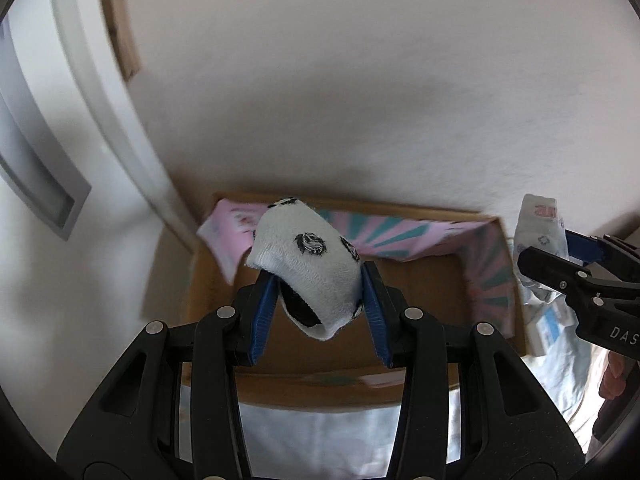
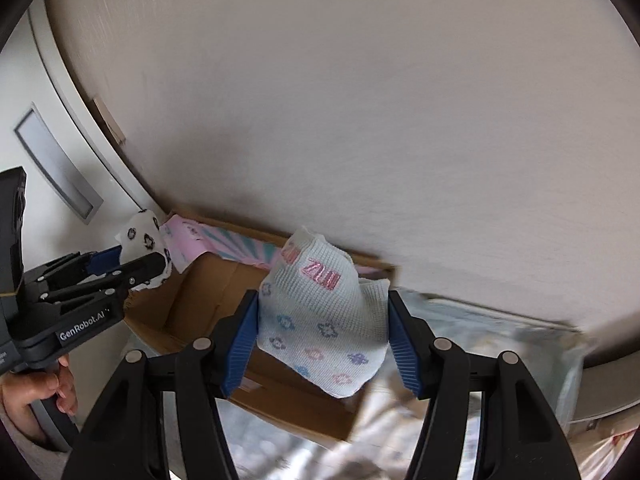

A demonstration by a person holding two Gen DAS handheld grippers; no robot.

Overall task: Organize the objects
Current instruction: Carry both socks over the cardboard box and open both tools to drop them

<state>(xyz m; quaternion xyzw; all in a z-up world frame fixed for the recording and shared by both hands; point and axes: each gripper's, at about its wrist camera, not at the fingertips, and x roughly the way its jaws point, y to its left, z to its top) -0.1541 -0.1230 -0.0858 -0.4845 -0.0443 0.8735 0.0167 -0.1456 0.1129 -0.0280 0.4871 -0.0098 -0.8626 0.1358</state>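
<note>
**Two socks held over an open box**

Behind everything, a pale wall, with a white door frame at the left. Against the wall, an open cardboard box, flaps lined in pink and teal, standing on a light bedsheet. Above the box, left gripper clamped on a white sock with black marks, blue pads pressing both sides. Just to the right, right gripper closed around a pale blue sock with pink letters and small flowers, hanging over the box's right edge.
</note>
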